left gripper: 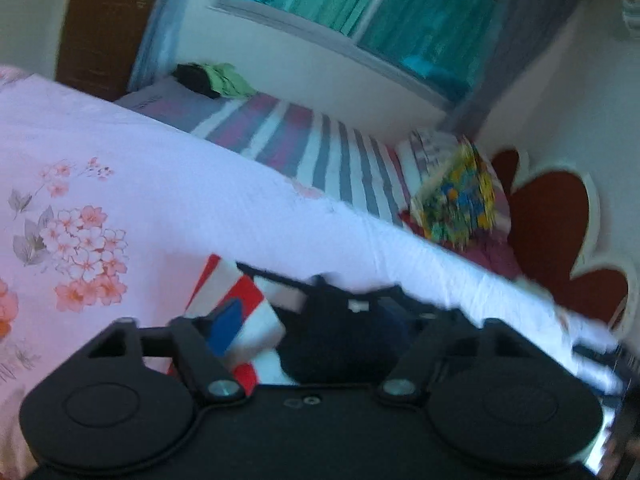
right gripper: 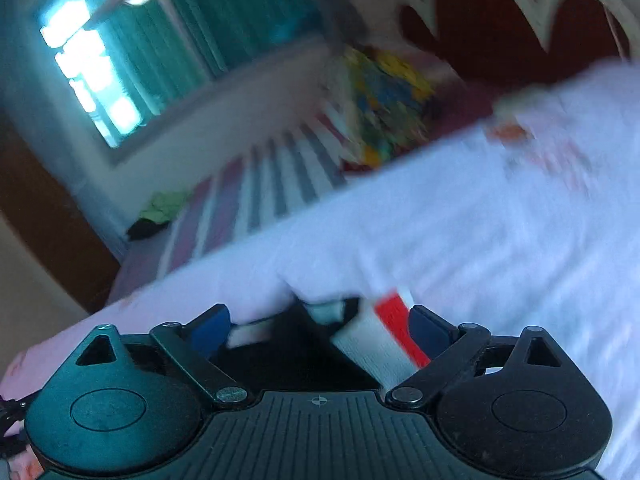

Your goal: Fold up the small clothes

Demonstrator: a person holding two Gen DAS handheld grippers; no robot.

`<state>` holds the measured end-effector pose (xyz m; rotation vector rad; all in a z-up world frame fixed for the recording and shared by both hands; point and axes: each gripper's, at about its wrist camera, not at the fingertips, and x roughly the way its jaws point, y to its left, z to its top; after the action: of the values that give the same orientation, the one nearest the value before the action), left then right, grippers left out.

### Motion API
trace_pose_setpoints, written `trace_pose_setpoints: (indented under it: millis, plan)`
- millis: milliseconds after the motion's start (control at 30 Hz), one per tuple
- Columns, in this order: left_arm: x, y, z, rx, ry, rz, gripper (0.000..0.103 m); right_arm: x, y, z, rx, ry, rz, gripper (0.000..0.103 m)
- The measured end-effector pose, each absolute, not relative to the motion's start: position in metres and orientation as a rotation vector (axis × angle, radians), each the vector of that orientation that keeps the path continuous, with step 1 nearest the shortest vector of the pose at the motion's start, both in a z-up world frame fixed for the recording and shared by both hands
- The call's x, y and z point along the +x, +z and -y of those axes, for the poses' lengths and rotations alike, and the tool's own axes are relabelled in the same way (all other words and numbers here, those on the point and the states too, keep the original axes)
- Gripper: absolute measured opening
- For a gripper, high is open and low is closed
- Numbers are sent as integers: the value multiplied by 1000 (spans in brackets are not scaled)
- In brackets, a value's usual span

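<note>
A small garment with red and white stripes (left gripper: 240, 292) and a black part (left gripper: 344, 344) lies on the white floral bedsheet (left gripper: 168, 208), right in front of me. My left gripper (left gripper: 308, 324) stands open over it, one blue pad (left gripper: 226, 326) above the striped cloth; its other finger is blurred against the black part. In the right wrist view the same garment (right gripper: 380, 340) lies between the widely spread blue pads (right gripper: 426, 330) of my right gripper (right gripper: 320, 328), which is open. The pads do not press on the cloth.
Beyond the floral sheet lies a striped cover (left gripper: 320, 152) with a colourful cushion (left gripper: 456, 196) against a red headboard (left gripper: 552, 216). Green and black clothes (left gripper: 216, 78) sit at the far end under a window with green curtains (left gripper: 380, 4). A wooden door (left gripper: 104, 20) stands at the left.
</note>
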<state>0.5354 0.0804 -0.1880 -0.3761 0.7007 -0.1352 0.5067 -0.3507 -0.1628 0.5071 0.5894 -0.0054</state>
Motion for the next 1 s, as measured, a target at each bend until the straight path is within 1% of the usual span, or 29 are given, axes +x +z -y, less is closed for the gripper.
trace_pose_setpoints:
  millis: [33, 167, 200, 233, 267, 300, 367, 400, 500, 533, 600, 700, 767, 900, 1000]
  plan:
    - [532, -188, -77, -335, -159, -709, 58, 505, -161, 344, 468, 25, -597, 95]
    - [527, -191, -46, -178, -246, -720, 58, 502, -165, 303, 213, 57, -622, 95]
    - [526, -191, -40, -167, -263, -722, 56, 499, -167, 293, 186, 89, -612, 94]
    - [527, -192, -33, -154, -279, -724, 55, 499, -170, 283, 161, 118, -610, 92]
    - [528, -194, -26, -143, -290, -727, 55, 500, -174, 275, 143, 139, -622, 80]
    - [531, -198, -21, -129, -293, -738, 55, 505, -179, 267, 122, 157, -653, 74]
    - [542, -211, -12, -90, -263, -788, 55, 515, -194, 260, 66, 132, -691, 74]
    - [548, -219, -12, -77, -234, -812, 52, 518, -202, 259, 33, 107, -704, 74]
    - [551, -227, -22, -79, -167, -773, 35, 524, -220, 280, 2, 31, -713, 74]
    - [548, -227, -26, -101, -166, -767, 32, 525, -228, 292, 2, -15, -720, 74]
    - [545, -227, -31, -98, -163, -758, 27, 523, -233, 314, 102, -3, -712, 75]
    - [540, -222, -30, -102, -155, -760, 26, 515, -223, 299, 18, -22, -714, 75]
    - [532, -213, -33, -145, -138, -763, 33, 505, -207, 290, 43, 18, -680, 74]
    - [504, -193, -19, -81, -222, -709, 36, 474, -185, 257, 64, 138, -631, 75]
    - [489, -194, -5, -50, -270, -724, 38, 462, -186, 226, 45, 202, -649, 75]
